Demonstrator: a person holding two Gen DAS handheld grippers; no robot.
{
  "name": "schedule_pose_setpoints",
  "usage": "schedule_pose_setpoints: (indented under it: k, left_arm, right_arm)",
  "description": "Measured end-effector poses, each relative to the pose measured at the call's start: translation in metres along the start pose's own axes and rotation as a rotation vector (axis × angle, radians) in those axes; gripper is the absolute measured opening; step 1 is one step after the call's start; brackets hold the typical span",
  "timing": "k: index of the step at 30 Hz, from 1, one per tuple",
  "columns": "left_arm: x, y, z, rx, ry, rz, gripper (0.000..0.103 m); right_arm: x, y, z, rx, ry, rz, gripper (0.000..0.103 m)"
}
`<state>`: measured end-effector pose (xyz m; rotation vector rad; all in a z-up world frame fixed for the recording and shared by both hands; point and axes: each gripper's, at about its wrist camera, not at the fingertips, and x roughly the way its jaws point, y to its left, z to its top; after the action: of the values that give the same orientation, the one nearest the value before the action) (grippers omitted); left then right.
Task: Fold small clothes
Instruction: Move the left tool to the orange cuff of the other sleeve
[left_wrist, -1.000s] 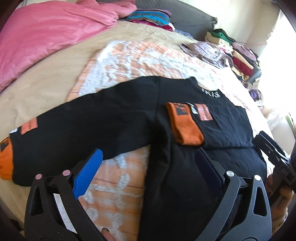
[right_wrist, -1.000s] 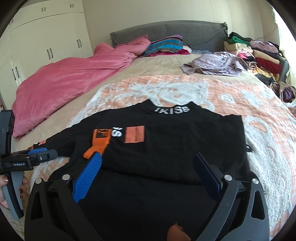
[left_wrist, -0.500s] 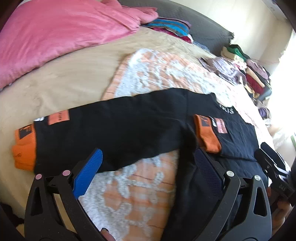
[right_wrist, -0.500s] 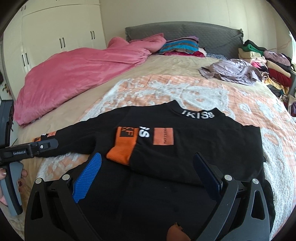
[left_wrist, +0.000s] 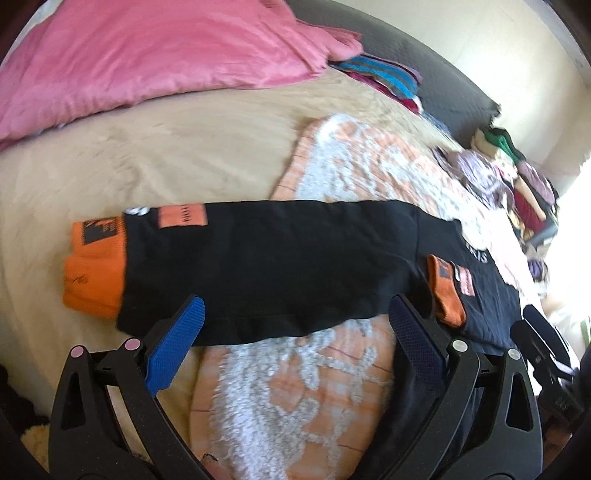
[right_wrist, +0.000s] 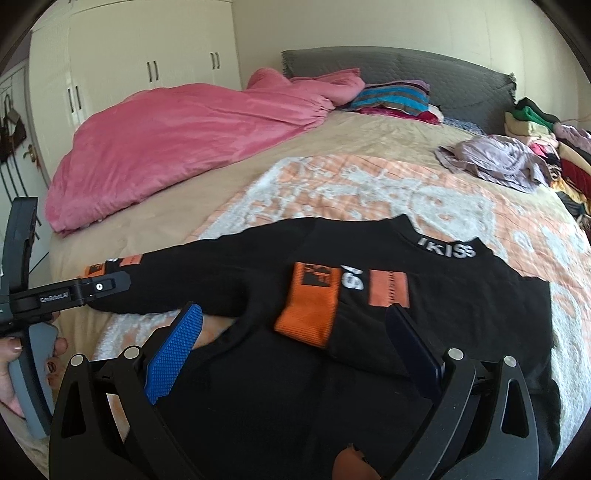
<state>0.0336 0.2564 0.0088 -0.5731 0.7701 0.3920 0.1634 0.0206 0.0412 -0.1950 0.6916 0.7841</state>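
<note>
Both grippers, left gripper (left_wrist: 295, 339) and right gripper (right_wrist: 295, 339), gape wide, holding nothing; black sweater (right_wrist: 369, 314) lies flat on an orange-white blanket (right_wrist: 351, 192) over the beige bed (left_wrist: 147, 155); pink duvet (right_wrist: 177, 136), grey headboard (right_wrist: 388, 66), cream wardrobe (right_wrist: 140, 55) behind.

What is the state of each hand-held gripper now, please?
Left hand-held gripper: open, holding nothing, above the outstretched sleeve of the black sweatshirt.
Right hand-held gripper: open, holding nothing, above the sweatshirt body.
</note>
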Motion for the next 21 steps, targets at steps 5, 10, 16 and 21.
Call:
schedule_pose_setpoints:
  k: [5,10,16,21]
  left_arm:
    - [-0.003,0.024,-0.002,-0.061,-0.005,0.031,0.093]
    - [-0.004,0.041,-0.004,-0.097,-0.005,0.051,0.093]
    - [-0.009,0.051,-0.007,-0.112,-0.007,0.035,0.093]
    - [-0.019,0.063,-0.009,-0.144,-0.035,0.057,0.093]
  right_arm:
    - [0.007,0.017,0.002,-0.024,0.009,0.023,0.098]
    - [0.013,0.033,0.002,-0.047,0.018,0.046,0.098]
    - [0.020,0.045,0.001,-0.065,0.031,0.065,0.098]
    - [0.022,0.053,0.000,-0.078,0.039,0.080,0.098]
